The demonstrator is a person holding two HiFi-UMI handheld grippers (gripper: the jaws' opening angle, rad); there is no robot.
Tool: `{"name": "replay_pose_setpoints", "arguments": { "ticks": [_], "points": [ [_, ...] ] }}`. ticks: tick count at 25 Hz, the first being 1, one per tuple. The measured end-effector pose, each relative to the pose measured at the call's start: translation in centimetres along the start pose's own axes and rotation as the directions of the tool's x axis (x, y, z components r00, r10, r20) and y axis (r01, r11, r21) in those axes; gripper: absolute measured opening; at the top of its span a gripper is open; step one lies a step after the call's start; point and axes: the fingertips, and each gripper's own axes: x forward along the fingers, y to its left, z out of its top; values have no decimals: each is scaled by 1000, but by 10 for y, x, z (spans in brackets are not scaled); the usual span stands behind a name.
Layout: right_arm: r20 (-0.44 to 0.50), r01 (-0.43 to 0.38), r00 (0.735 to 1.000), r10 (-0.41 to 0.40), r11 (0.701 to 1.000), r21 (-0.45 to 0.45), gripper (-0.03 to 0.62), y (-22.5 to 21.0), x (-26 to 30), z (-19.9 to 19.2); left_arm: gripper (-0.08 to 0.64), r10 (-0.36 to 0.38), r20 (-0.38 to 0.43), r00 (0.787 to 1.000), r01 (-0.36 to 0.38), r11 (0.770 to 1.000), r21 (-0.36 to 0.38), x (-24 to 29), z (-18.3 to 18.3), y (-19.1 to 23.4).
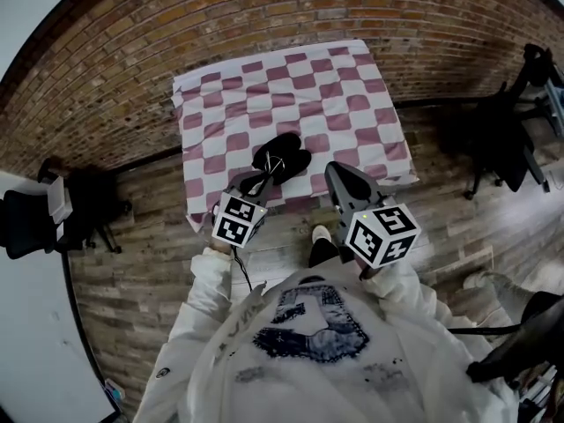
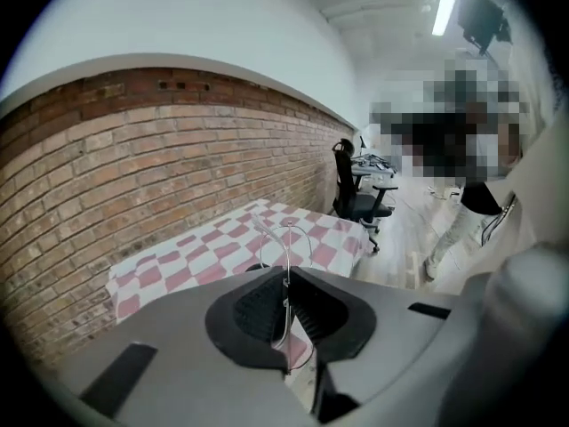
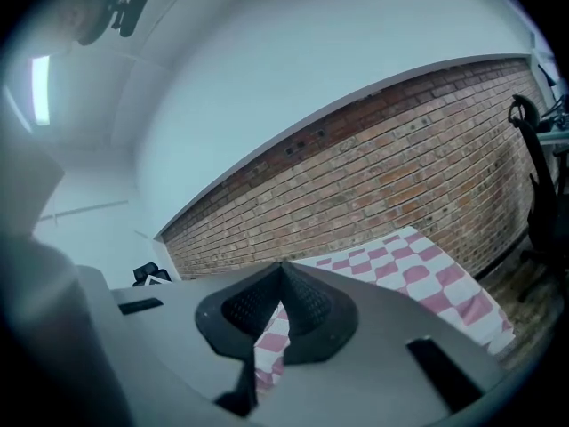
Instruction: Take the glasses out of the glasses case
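A black glasses case lies open near the front edge of the pink-and-white checked tablecloth. My left gripper is raised just in front of the case and is shut on thin wire-rimmed glasses. In the left gripper view the clear lens and wire rim of the glasses stand up between the pinched jaws of the left gripper, above the cloth. My right gripper hangs at the table's front right; its jaws meet at the tips with nothing between them.
The table stands against a brick wall. Black office chairs stand on the wooden floor at the left and right. The person's shoe is just below the table's front edge. Another person stands at the right of the left gripper view.
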Motion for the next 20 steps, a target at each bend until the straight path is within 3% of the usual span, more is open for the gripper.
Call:
{"name": "replay_pose_setpoints", "arguments": {
  "ticks": [8, 20],
  "points": [
    [24, 29, 999, -29, 999, -25, 14, 42, -44, -28, 34, 100, 180, 979, -92, 994, -52, -84, 18, -22],
    [68, 60, 996, -56, 996, -65, 14, 112, -119, -68, 34, 265, 340, 902, -208, 958, -196, -219, 11, -58]
  ]
}}
